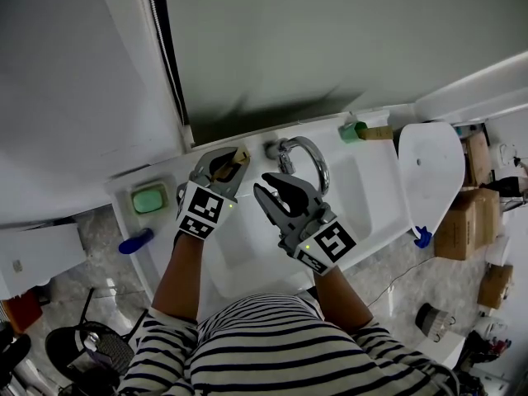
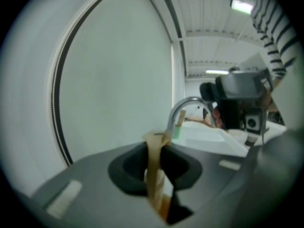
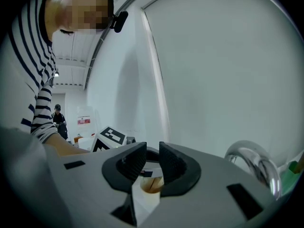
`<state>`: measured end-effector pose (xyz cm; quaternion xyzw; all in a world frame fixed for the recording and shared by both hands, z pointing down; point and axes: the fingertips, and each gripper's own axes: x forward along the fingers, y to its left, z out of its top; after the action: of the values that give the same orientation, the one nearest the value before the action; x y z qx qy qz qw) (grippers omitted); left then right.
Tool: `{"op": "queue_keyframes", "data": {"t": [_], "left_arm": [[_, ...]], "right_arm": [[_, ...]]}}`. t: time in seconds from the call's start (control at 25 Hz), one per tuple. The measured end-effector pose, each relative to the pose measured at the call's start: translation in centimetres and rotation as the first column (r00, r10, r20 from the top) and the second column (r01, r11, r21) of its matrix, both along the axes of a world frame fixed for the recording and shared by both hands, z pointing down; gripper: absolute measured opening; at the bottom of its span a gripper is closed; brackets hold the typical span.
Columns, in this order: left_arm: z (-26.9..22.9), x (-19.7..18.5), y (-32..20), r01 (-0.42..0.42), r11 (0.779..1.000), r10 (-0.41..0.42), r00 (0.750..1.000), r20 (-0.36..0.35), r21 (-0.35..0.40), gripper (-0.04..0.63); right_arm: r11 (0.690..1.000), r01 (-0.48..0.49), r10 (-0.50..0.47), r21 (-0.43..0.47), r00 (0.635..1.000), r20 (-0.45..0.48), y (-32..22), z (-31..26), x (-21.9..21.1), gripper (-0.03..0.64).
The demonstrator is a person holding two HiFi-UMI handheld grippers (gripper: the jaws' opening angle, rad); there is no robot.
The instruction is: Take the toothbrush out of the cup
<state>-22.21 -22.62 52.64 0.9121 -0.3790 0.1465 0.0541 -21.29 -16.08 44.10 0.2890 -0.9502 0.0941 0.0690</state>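
Observation:
A tan wooden toothbrush [image 1: 229, 168] stands upright between the jaws of my left gripper [image 1: 233, 162], which is shut on its handle. In the left gripper view the handle [image 2: 154, 175] runs straight up through the narrow gap of that gripper [image 2: 159, 167]. My right gripper [image 1: 268, 190] hovers over the sink basin just right of it, pointing towards the left one. In the right gripper view a white cup with a brown inside [image 3: 151, 186] sits low between the jaws of the right gripper [image 3: 152, 163], which seem to pinch its wall. The head view hides the cup.
The chrome tap [image 1: 305, 151] arches just behind the right gripper. A green cup [image 1: 353, 130] with a wooden stick stands on the white sink's [image 1: 375, 188] back ledge. A green soap dish [image 1: 149, 198] sits at the left and a large mirror [image 1: 330, 40] rises behind. Cardboard boxes [image 1: 466, 221] lie on the floor.

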Motion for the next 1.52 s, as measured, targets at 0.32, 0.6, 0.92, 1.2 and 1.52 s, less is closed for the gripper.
{"op": "queue_keyframes", "data": {"t": [0.32, 0.6, 0.92, 1.2, 1.52], "left_arm": [[-2.4, -1.3, 0.4, 0.035, 0.999, -0.033, 0.998, -0.046, 0.039, 0.054], [-6.0, -2.2, 1.2, 0.069, 0.993, -0.06, 0.994, -0.092, 0.097, 0.048], [-10.4, -2.8, 2.9, 0.093, 0.981, -0.073, 0.99, -0.119, 0.173, 0.046], [-13.8, -2.6, 5.4, 0.103, 0.967, -0.075, 0.989, -0.126, 0.233, 0.044], [-16.8, -2.0, 8.9, 0.106, 0.955, -0.072, 0.989, -0.13, 0.277, 0.044]], "right_arm": [[1.0, 0.007, -0.007, 0.018, 1.0, 0.003, 0.8, -0.6, -0.5, 0.062], [0.999, 0.008, -0.008, 0.044, 1.0, 0.01, 1.9, -2.0, -0.6, 0.062], [0.996, 0.008, -0.01, 0.087, 1.0, 0.026, 3.6, -3.9, -0.5, 0.062], [0.992, 0.008, -0.013, 0.127, 0.999, 0.041, 5.7, -5.6, -0.1, 0.063], [0.986, 0.0, -0.01, 0.165, 0.998, 0.06, 8.1, -7.5, 0.6, 0.063]]}}
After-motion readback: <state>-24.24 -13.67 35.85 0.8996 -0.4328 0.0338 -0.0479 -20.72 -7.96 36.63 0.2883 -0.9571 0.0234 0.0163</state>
